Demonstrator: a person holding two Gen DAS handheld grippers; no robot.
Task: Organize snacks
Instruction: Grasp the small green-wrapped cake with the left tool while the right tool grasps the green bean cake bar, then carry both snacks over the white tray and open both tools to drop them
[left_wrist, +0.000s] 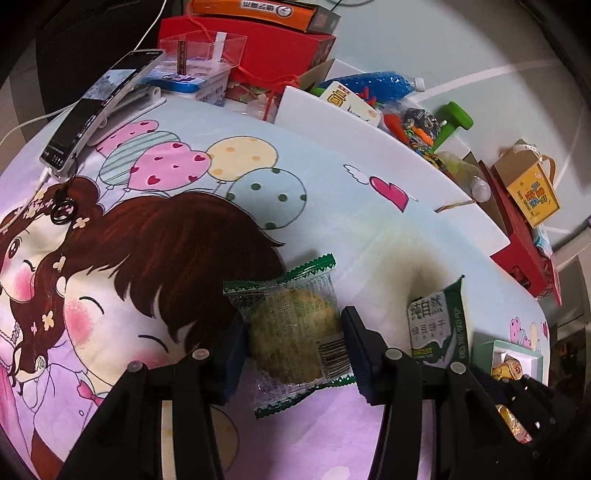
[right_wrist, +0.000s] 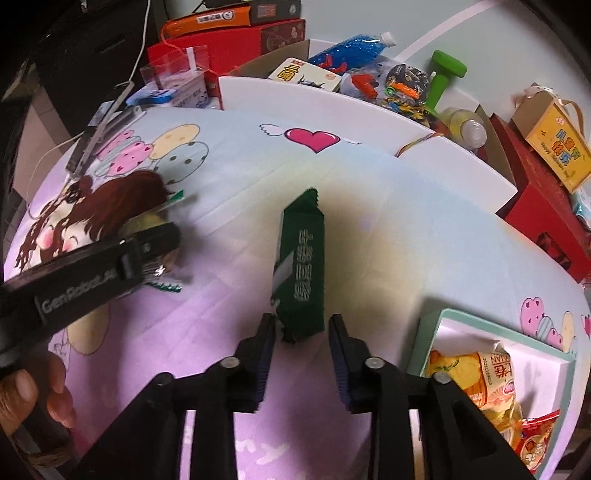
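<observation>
Two grippers over the cartoon cloth (left_wrist: 332, 206): left gripper (left_wrist: 293, 341) pinches a clear-wrapped round cookie (left_wrist: 295, 332) between its pads. Right gripper (right_wrist: 301, 345) straddles the lower end of a green biscuit pack (right_wrist: 304, 269); whether its pads press it, cannot tell. Snack box (right_wrist: 498, 321) sits at right, several packets inside.

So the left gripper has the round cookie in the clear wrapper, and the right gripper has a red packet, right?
Not quite. The left gripper does hold the round cookie, but the packet between the right gripper's fingers is dark green, not red. The right wrist view shows it, standing on end over the cartoon cloth.
</observation>
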